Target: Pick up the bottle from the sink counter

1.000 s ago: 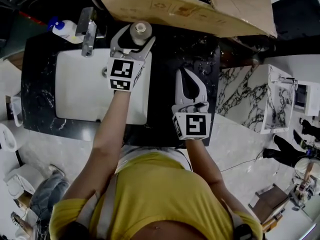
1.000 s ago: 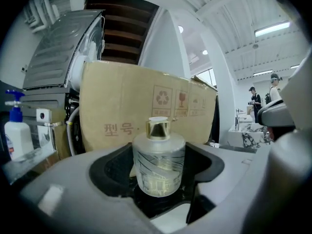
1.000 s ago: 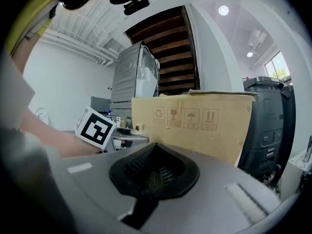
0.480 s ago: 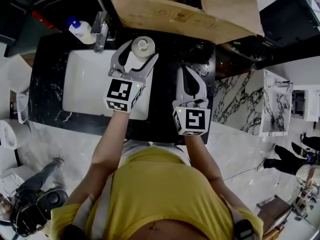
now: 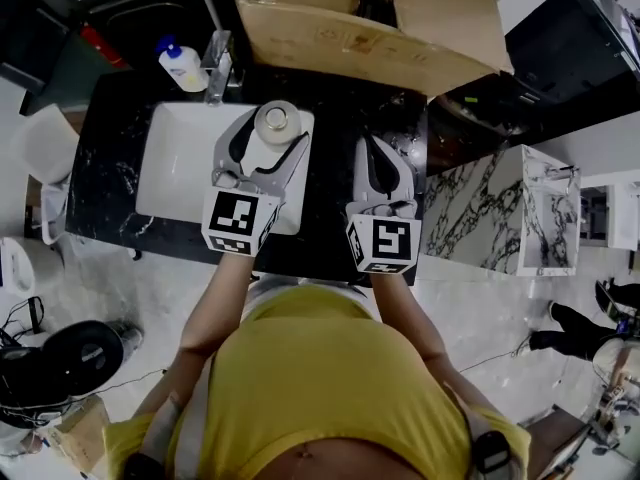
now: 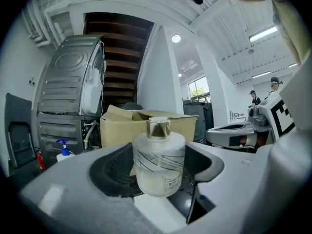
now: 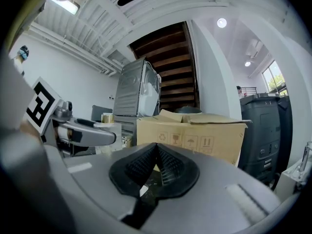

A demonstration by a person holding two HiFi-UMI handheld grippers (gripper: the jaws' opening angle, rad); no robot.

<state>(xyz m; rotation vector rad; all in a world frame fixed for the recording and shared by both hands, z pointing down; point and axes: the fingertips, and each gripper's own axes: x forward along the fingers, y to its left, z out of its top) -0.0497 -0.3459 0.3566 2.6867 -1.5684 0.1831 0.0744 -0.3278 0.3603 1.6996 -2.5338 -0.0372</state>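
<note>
1. At the far left, a white plastic pump bottle [image 5: 183,65] with a blue head stands at the back of the counter, just beside a metal tap [image 5: 218,60].
2. The counter [image 5: 108,183] is black stone with thin white veins. A smooth, white, rectangular sink [image 5: 175,173] is set into it.
3. We see the left gripper [image 5: 274,128] with its grey jaws clamped on the bottle [image 6: 159,160]. The bottle is squat, round and of frosted glass, with a fine line pattern, a shiny gold collar and a pale cap. It stands upright in the grip, over the sink's back right corner.
4. The right gripper [image 5: 376,151] is held over the dark counter to the right of the sink, near the left gripper but apart from it. Its ribbed black pads [image 7: 168,167] are pressed together with nothing between them.
5. Behind the counter sits a large brown cardboard box [image 5: 370,28], matt, with printed handling symbols on its side.
6. At the far right we see a white marble panel [image 5: 490,208] with dark veins, and below it a pale, glossy floor [image 5: 480,303].
</note>
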